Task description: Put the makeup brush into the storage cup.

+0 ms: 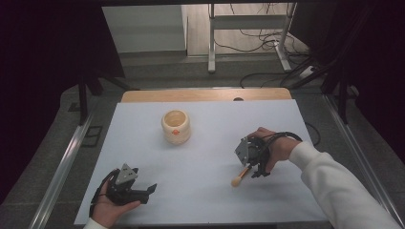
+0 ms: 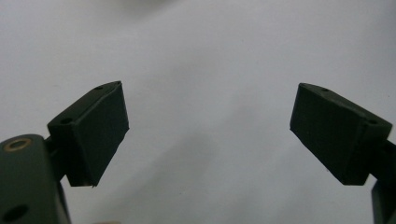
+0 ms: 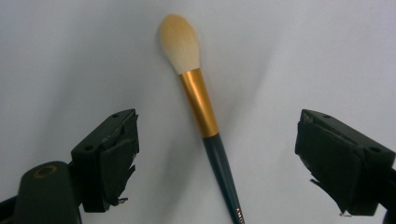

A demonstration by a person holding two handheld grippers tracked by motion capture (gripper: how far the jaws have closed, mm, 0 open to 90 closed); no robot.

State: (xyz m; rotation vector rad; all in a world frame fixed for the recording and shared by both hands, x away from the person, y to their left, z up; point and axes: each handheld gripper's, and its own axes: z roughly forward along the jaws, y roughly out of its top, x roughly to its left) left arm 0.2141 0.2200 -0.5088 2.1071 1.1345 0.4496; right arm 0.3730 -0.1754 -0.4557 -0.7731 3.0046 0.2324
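Observation:
A makeup brush (image 3: 201,102) with a pale tuft, gold ferrule and dark handle lies on the white tabletop, between the wide-apart jaws of my right gripper (image 3: 215,168); neither pad touches it. From above, the brush (image 1: 239,177) pokes out from under the right gripper (image 1: 252,164) at the table's right. A cream round cup (image 1: 175,126) with an orange mark stands at the table's middle back. My left gripper (image 1: 143,191) rests at the front left, lying level and pointing right. Its jaws (image 2: 210,135) stand wide open over bare table with nothing between them.
The white table surface (image 1: 205,157) ends in a wooden strip at the back. Beyond it are a metal frame leg and loose cables on the floor. Dark curtains stand at both sides.

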